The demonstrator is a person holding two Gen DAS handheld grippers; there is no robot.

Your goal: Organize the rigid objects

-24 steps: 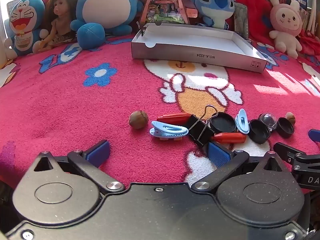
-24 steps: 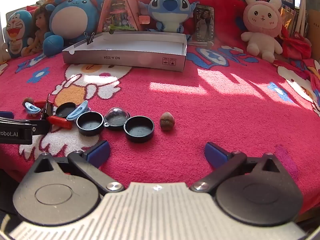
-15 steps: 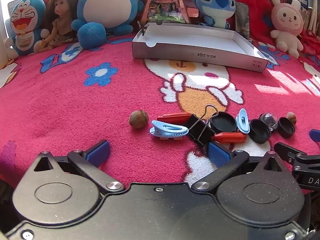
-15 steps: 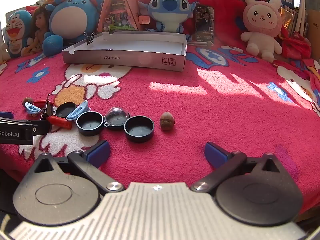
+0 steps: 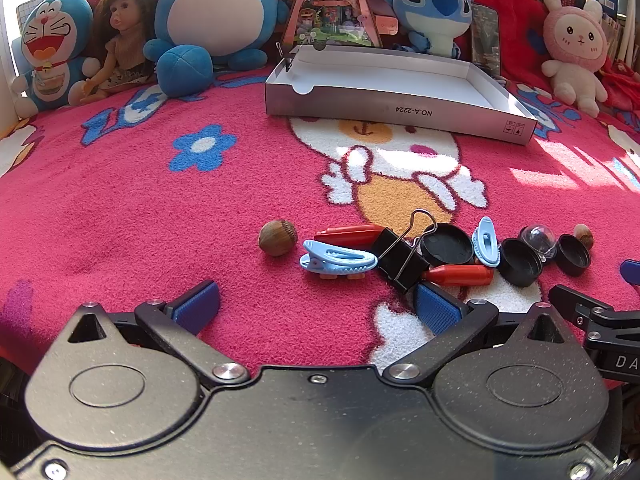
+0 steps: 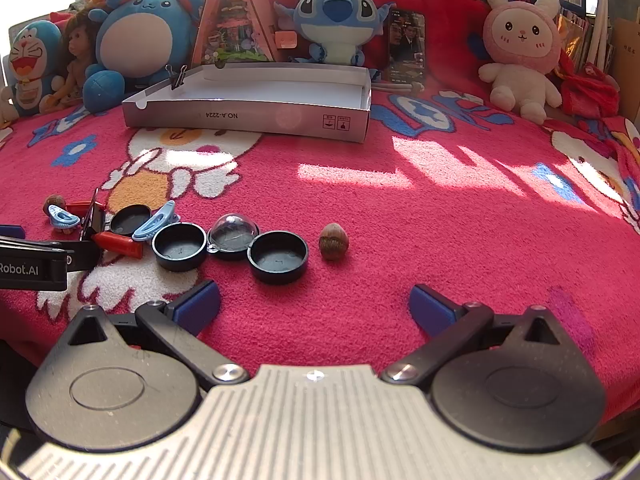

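Note:
Small rigid items lie in a row on the pink blanket. In the left wrist view I see a brown nut point(image 5: 277, 237), a light blue clip point(image 5: 338, 260), a black binder clip point(image 5: 400, 260), two red caps point(image 5: 458, 275), black round lids point(image 5: 447, 245) and a clear dome point(image 5: 539, 239). My left gripper point(image 5: 316, 304) stands open just short of them, empty. In the right wrist view two black lids point(image 6: 278, 256), the clear dome point(image 6: 233, 233) and a second nut point(image 6: 333, 241) lie ahead of my open, empty right gripper point(image 6: 315, 306). An open white box point(image 5: 400, 110) sits beyond.
Plush toys and a doll point(image 5: 120, 40) line the back edge behind the white box point(image 6: 248, 114), with a triangular toy house point(image 6: 234, 28) between them. A small binder clip point(image 6: 176, 76) is clipped on the box's rim. Bare blanket stretches to the right of the second nut.

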